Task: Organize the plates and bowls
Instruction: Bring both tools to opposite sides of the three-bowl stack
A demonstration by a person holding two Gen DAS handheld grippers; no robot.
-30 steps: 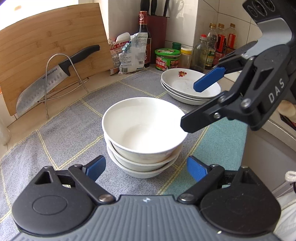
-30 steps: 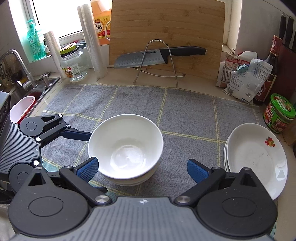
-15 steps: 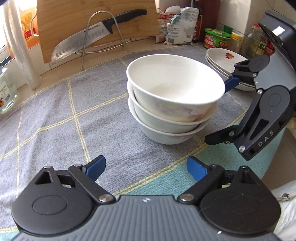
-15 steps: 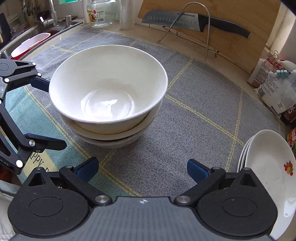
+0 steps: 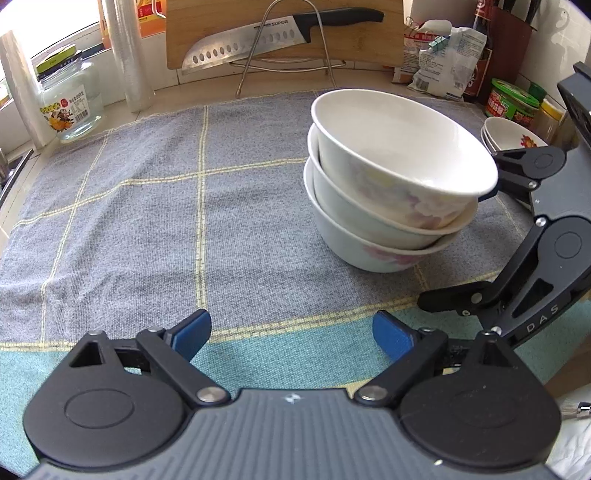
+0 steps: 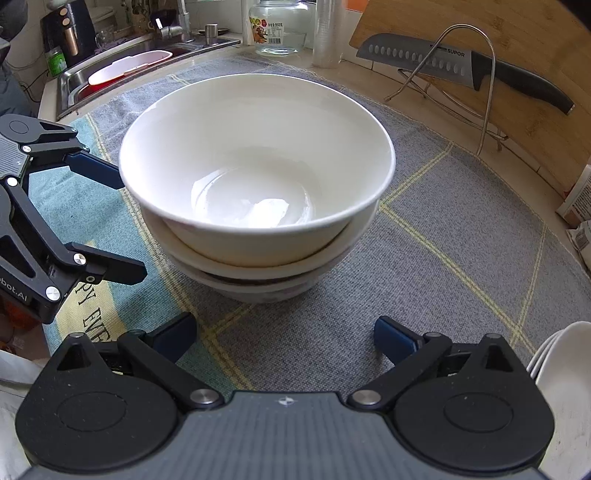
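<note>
Both claws wide open, empty: left claw [image 5: 291,334], right claw [image 6: 284,338]. Bowl stack [image 6: 255,192] at 12 o'clock leans; a one-sided nudge could topple it.

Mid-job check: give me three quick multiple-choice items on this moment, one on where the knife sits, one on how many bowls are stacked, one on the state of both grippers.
1. Where is the knife?
A. in the sink
B. on the wire stand against the cutting board
C. inside the top bowl

2. How many bowls are in the stack?
A. one
B. three
C. five

3. What state are the grippers in?
A. both open, holding nothing
B. both shut on a bowl
C. left shut on a plate

Key: 1 B, the knife rests on the wire stand before the cutting board. 2 B, the bowl stack shows three rims. 3 A, the left gripper and right gripper stand wide with only cloth between the pads.
</note>
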